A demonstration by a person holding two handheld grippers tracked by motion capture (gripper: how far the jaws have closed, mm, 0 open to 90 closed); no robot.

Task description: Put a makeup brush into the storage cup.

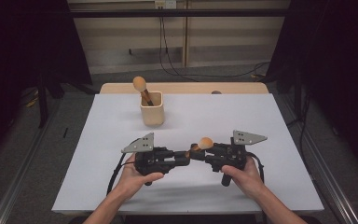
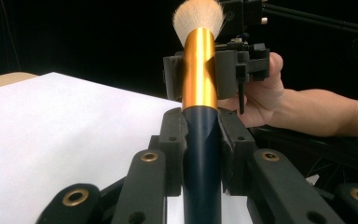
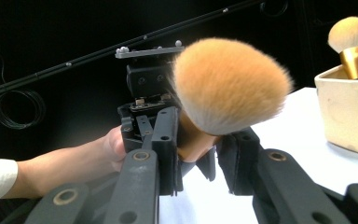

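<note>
Here a makeup brush [image 1: 200, 145] is held level above the worktop [image 1: 98, 154], well in front of the cup [image 1: 152, 114]: its dark handle is clamped by the left hand-held gripper [image 1: 186, 157], its gold collar by the right hand-held gripper [image 1: 195, 155], probably for a handover.

Obstacles I log: a cream cup [image 1: 152, 114] with an upright brush [image 1: 141, 87] stands on the white surface [image 1: 242, 121], toward its far side, left of centre, well apart from both claws. Free room: bare surface to the right of the cup, along both side edges, and nearest me.
</note>
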